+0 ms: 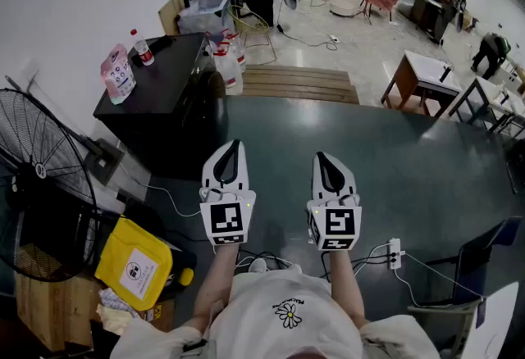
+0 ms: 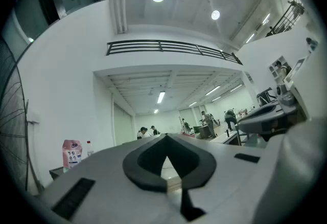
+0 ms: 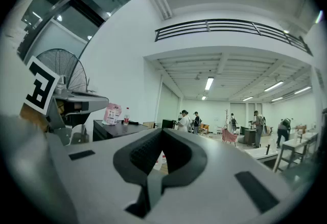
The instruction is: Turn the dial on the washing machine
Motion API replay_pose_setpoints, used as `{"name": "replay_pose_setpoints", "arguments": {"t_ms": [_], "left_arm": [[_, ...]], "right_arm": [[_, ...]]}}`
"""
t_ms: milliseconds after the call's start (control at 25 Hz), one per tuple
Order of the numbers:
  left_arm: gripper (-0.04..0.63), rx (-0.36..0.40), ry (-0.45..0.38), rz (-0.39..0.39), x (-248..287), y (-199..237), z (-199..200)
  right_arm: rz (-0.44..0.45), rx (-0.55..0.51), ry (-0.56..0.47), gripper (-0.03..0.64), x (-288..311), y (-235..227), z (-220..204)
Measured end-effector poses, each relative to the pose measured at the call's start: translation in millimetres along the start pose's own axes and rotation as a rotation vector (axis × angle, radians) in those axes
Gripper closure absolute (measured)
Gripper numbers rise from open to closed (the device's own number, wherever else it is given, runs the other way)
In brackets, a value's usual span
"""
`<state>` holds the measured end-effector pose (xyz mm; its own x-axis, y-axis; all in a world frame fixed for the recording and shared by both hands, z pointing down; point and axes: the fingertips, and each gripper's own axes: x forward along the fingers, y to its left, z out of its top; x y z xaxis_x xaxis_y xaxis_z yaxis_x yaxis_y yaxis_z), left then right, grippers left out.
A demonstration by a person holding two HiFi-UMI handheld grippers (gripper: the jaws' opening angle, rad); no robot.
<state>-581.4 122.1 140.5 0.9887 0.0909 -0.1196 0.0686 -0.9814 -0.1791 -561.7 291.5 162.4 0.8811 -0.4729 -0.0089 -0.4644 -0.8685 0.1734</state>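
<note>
Washing machine dial unseen; left hand-held gripper (image 1: 235, 143) and right hand-held gripper (image 1: 319, 156) both clenched on nothing.

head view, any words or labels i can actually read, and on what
None reads clearly.
Shirt: arched print above a daisy, too small.
Pink pouch: print blurred.
Yellow container: white label, too small.
Bottle: label unreadable.

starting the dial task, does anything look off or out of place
No washing machine or dial shows in any view. The left gripper and right gripper are shut on nothing, above the dark floor. Nothing looks spilled or damaged.
</note>
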Motion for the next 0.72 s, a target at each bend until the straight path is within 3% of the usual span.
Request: {"name": "replay_pose_setpoints", "arguments": {"t_ms": [720], "left_arm": [[0.597,-0.008,0.014,0.028,8.8,-59.9,-4.2]], "right_arm": [[0.093,0.017,-0.027,0.614,-22.2,-42.5,-26.5]]}}
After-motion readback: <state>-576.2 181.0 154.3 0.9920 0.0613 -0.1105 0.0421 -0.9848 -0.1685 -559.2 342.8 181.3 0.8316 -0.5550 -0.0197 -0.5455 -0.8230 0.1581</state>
